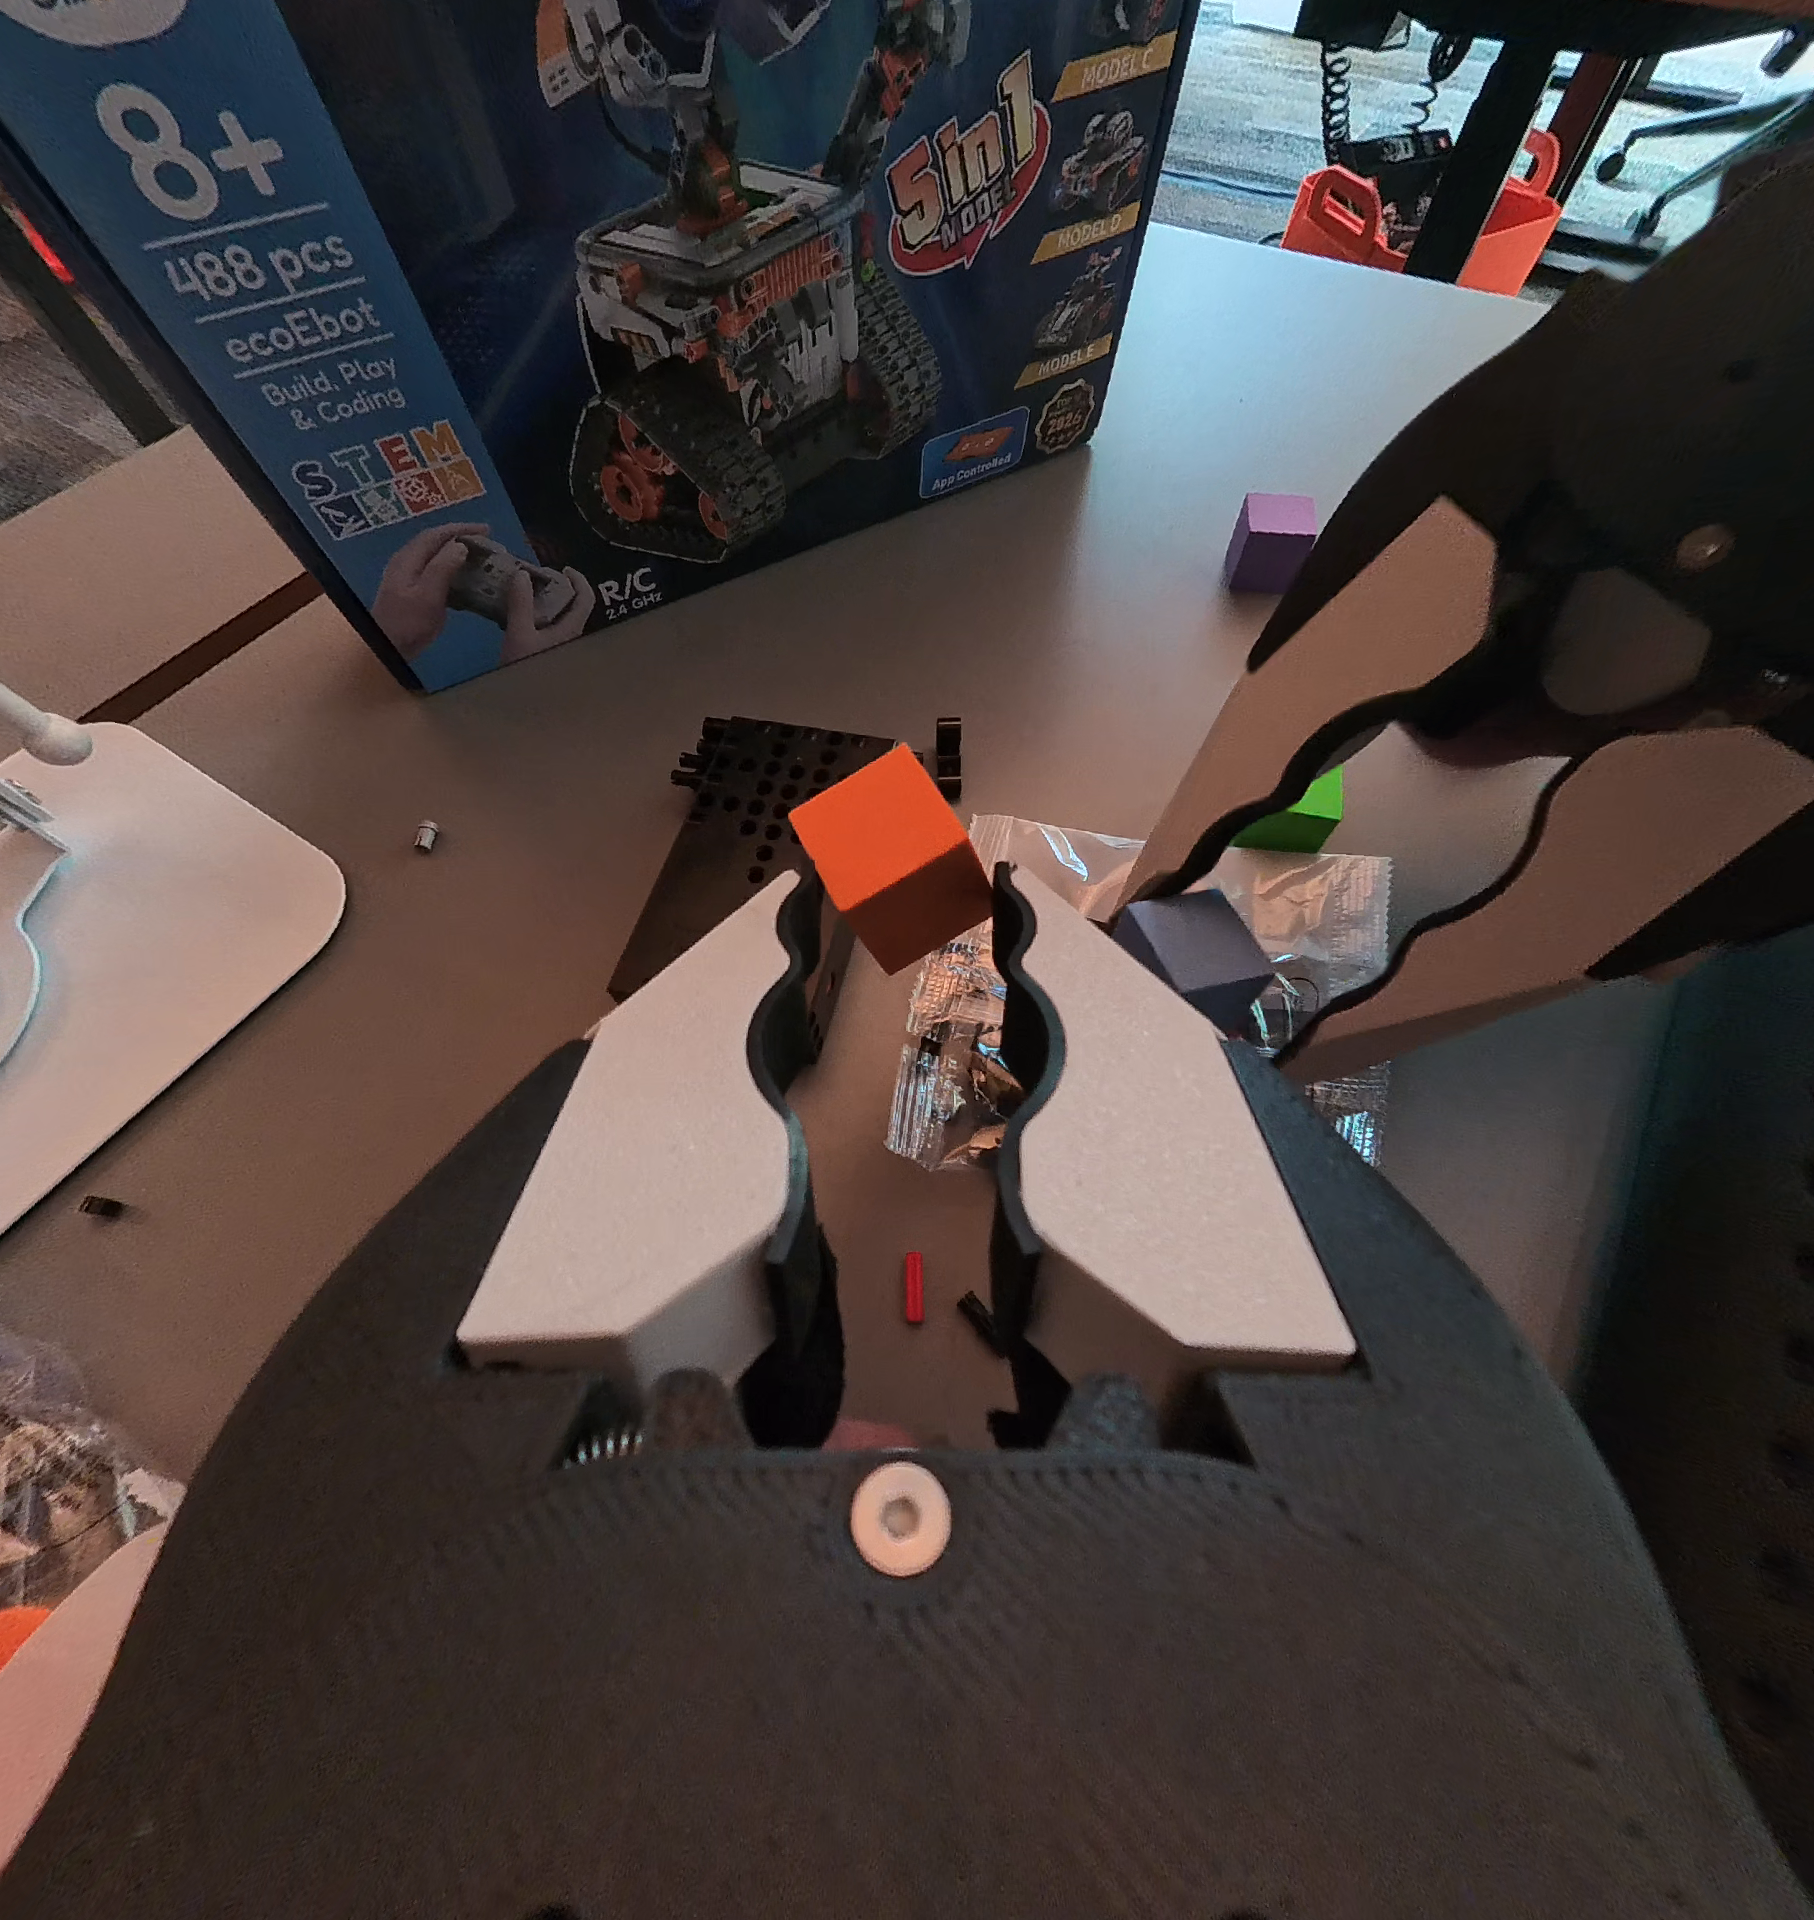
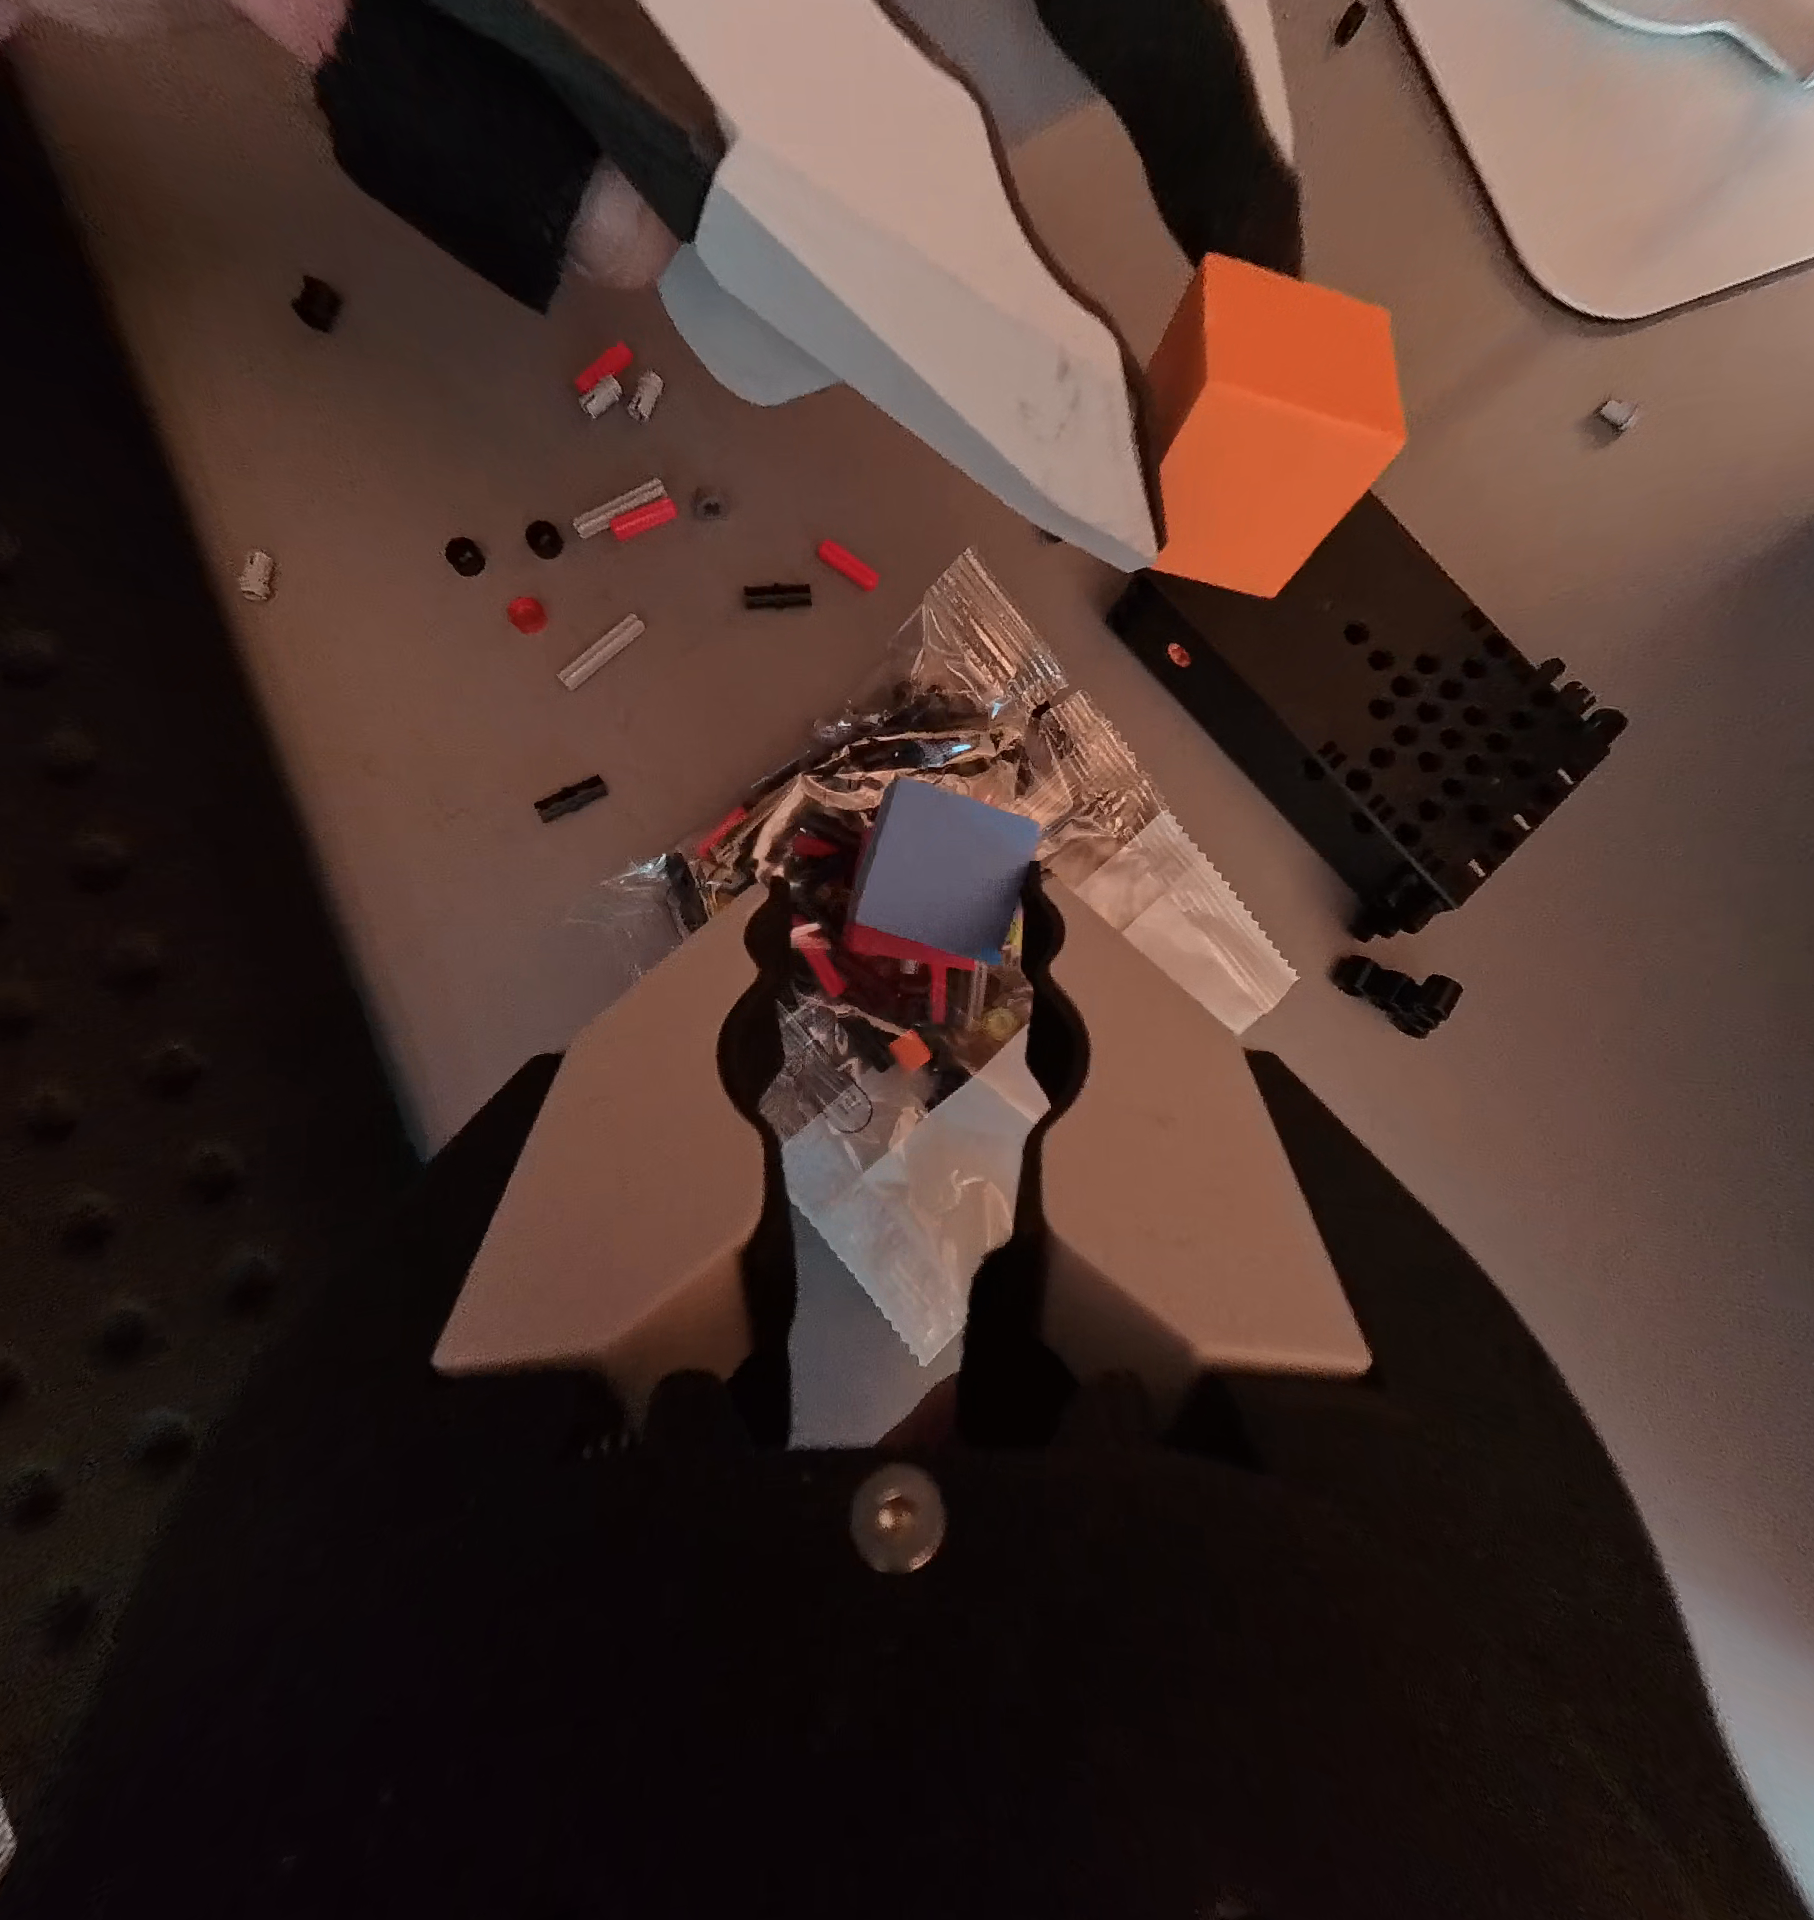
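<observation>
1. The left gripper (image 1: 898,894) is clamped on an orange cube (image 1: 890,854), pinching it between the tips of its two white fingers. The cube sits tilted and is lifted off the grey table (image 1: 207,1039).
2. The right gripper (image 2: 908,904) has a blue cube (image 2: 939,871) between its fingertips. The right fingertip touches the cube's edge; whether the left one presses on it I cannot tell, so I cannot say if the cube is clamped.
3. The blue cube is directly over a clear plastic bag (image 2: 986,727) of small red and black building parts, which lies flat on the table.
4. In the right wrist view the orange cube appears beyond the bag and a little to its right, with the left gripper reaching in from the top edge.
5. Just right of the bag, under the orange cube, lies a black perforated plate (image 2: 1402,727). A small black connector (image 2: 1396,992) rests near the plate's closer end.
6. Left of the bag, loose red, grey and black pins (image 2: 622,509) are scattered over the table.
7. In the left wrist view, a green cube (image 1: 1292,816) sits just beyond the bag, partly hidden by the right gripper, and a purple cube (image 1: 1267,540) stands farther off.
8. Well beyond the bag stands a large blue toy box (image 1: 570,312), upright. Well to the bag's left is a white stand base (image 1: 155,935).
</observation>
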### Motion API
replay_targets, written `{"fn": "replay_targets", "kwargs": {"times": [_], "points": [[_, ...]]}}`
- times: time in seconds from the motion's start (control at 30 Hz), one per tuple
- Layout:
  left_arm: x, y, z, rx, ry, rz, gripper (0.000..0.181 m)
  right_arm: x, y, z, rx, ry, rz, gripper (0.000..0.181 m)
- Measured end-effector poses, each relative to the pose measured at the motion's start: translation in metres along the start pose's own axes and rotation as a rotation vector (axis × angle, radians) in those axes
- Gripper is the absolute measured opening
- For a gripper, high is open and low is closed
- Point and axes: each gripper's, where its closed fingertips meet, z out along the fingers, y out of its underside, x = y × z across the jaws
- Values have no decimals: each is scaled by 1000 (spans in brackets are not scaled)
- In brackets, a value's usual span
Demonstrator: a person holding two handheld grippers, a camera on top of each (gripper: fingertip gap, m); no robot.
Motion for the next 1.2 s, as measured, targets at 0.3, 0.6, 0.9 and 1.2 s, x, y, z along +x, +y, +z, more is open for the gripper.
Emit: {"fn": "replay_targets", "kwargs": {"times": [0.3,0.6,0.9,1.2], "points": [[5,5,-3,-36,34,4,31,32,18,-55,72,124,80,47],[24,45,0,-230,129,50,31,-1,22,-2,33,65,79,50],[31,51,5,-256,153,48,31,6,14,5,85,47,159,25],[30,51,5,-256,155,40,31,1,22,3,-14,7,91,27]]}}
